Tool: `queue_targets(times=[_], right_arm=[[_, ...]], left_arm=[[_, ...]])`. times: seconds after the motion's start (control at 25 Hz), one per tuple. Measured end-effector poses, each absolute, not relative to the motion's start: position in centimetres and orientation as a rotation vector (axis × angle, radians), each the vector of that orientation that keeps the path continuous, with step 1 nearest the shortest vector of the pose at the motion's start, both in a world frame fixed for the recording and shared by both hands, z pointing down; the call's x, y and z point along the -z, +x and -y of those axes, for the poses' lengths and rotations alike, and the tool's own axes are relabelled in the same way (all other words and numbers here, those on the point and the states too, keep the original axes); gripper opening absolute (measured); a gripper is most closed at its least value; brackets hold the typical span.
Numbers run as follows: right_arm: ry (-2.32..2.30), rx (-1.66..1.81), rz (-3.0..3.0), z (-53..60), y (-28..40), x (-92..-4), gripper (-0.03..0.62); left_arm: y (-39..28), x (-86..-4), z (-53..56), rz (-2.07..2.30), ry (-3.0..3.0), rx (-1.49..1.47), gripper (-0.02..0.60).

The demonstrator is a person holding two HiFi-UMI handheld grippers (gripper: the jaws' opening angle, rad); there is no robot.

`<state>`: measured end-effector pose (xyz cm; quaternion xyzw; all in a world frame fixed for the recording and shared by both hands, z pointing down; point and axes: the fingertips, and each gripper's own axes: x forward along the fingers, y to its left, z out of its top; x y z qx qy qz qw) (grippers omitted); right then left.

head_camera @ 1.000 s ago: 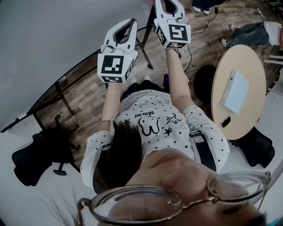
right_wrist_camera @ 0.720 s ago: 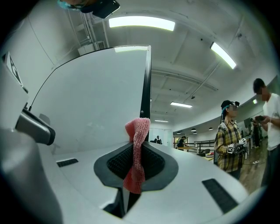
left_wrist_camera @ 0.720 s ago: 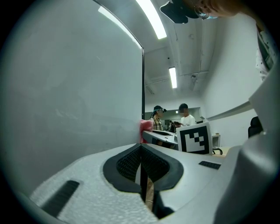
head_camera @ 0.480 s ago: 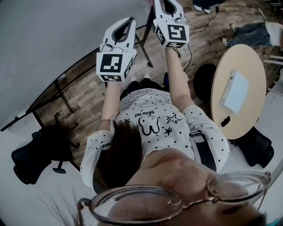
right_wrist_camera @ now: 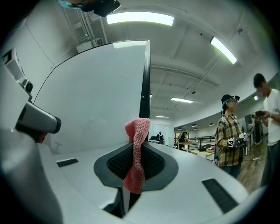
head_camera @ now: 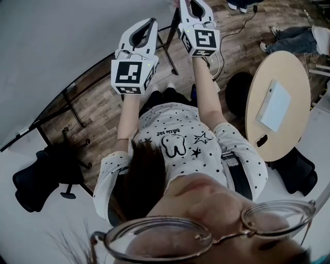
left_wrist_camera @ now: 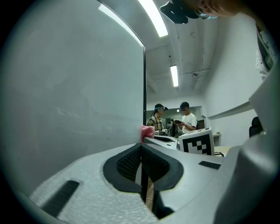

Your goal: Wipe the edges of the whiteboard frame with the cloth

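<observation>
The right gripper [right_wrist_camera: 134, 164] is clamping the pink cloth [right_wrist_camera: 139, 131] near the whiteboard frame [right_wrist_camera: 145, 87]; the left gripper [left_wrist_camera: 141, 162] is hovering closed, empty.

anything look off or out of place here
Nothing stands out. The right tool pinches the pink cloth close to the black whiteboard frame; the left tool is shut and empty.

R gripper [head_camera: 196, 5] fingers [head_camera: 208, 11] cropped, top edge.
</observation>
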<state>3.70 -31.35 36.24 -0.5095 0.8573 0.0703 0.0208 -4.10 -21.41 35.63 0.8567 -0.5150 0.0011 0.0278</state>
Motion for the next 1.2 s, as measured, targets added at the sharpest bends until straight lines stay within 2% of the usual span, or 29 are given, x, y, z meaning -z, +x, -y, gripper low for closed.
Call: queue_targets(times=[1.2], right_arm=[[-1.582,-0.140,-2.745,31.0,3.7,-41.7,0.034]], left_arm=[[-4.1,-36.7,21.6,1.592,2.624,-0.022,0.017]])
